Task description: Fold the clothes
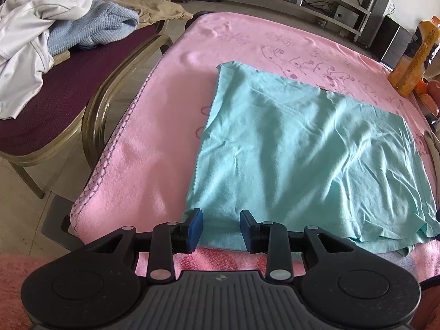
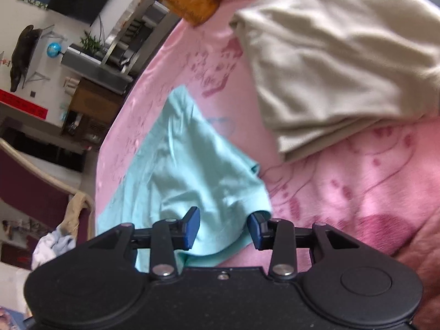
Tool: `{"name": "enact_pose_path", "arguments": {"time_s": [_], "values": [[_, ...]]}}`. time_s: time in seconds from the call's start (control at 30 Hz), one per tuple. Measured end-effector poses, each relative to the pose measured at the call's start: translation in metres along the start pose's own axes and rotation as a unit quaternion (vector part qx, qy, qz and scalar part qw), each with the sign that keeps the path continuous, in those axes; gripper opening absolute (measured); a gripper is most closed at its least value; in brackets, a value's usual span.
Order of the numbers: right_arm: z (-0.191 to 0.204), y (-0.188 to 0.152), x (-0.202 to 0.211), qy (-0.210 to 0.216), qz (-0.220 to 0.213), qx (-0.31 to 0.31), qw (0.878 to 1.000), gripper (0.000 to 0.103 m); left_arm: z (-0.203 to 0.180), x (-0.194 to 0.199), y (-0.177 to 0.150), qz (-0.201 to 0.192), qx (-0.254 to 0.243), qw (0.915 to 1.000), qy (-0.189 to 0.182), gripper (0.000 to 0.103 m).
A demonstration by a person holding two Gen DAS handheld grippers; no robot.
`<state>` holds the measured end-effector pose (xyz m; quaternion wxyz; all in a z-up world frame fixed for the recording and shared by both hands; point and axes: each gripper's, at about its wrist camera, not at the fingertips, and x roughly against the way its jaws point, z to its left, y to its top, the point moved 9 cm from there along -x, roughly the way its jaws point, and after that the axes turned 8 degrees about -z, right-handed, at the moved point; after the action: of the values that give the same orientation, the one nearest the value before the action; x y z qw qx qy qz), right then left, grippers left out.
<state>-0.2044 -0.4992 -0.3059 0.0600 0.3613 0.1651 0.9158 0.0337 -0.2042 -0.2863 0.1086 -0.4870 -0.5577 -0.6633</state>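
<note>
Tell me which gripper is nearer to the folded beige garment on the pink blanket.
Right. The right gripper has the beige garment just ahead, past the teal shirt. The left gripper sits at the shirt's opposite corner.

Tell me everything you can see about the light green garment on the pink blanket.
The light green garment looks like thin, soft knit cloth, wrinkled and folded into a rough rectangle with layered edges at its near side. It lies flat on the pink blanket. The left hand-held gripper stands over its near hem with the jaws apart, and the right hand-held gripper over another edge, jaws also apart. Neither clearly pinches it.
</note>
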Motion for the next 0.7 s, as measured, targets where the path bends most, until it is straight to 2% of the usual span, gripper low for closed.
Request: {"name": "enact_pose_path", "arguments": {"time_s": [0.07,0.1,0.13,0.27,0.33,0.47,0.5,0.57,0.6,0.63,0.7], "values": [[0.001,-0.001,-0.003,-0.004,-0.002,0.004,1.000,0.033,0.000,-0.001,-0.001,0.003,-0.002,1.0000,0.002,0.032],[0.002,0.000,-0.004,-0.007,-0.006,0.008,1.000,0.023,0.000,-0.002,-0.001,0.003,-0.004,1.0000,0.003,0.032],[0.003,0.001,-0.002,-0.008,-0.012,0.012,1.000,0.004,-0.001,-0.002,-0.002,0.003,-0.007,1.0000,0.004,0.032],[0.002,0.015,0.017,-0.013,-0.055,0.016,0.998,0.003,0.001,-0.003,-0.004,0.005,-0.026,0.9994,0.023,0.037],[-0.006,0.024,0.026,-0.032,-0.072,0.012,0.997,0.002,-0.001,-0.003,-0.005,0.004,-0.038,0.9988,0.031,0.038],[-0.014,0.021,0.020,-0.089,-0.058,0.052,0.993,0.002,-0.002,-0.002,-0.006,0.002,-0.052,0.9979,0.039,0.039],[-0.013,0.018,0.018,-0.098,-0.054,0.070,0.991,0.004,-0.001,-0.002,-0.006,0.002,-0.051,0.9979,0.039,0.039],[-0.008,0.013,0.016,-0.099,-0.030,0.084,0.991,0.013,0.001,0.002,-0.006,-0.001,-0.045,0.9982,0.040,0.038],[-0.007,0.010,0.016,-0.098,-0.016,0.085,0.991,0.031,0.003,0.006,-0.006,-0.005,-0.039,0.9984,0.040,0.036],[-0.005,0.007,0.018,-0.097,-0.004,0.086,0.992,0.041,0.005,0.011,-0.005,-0.012,-0.031,0.9987,0.038,0.032],[0.001,0.003,0.027,-0.099,-0.002,0.103,0.990,0.041,0.008,0.021,-0.002,-0.030,-0.013,0.9992,0.024,0.031]]}}
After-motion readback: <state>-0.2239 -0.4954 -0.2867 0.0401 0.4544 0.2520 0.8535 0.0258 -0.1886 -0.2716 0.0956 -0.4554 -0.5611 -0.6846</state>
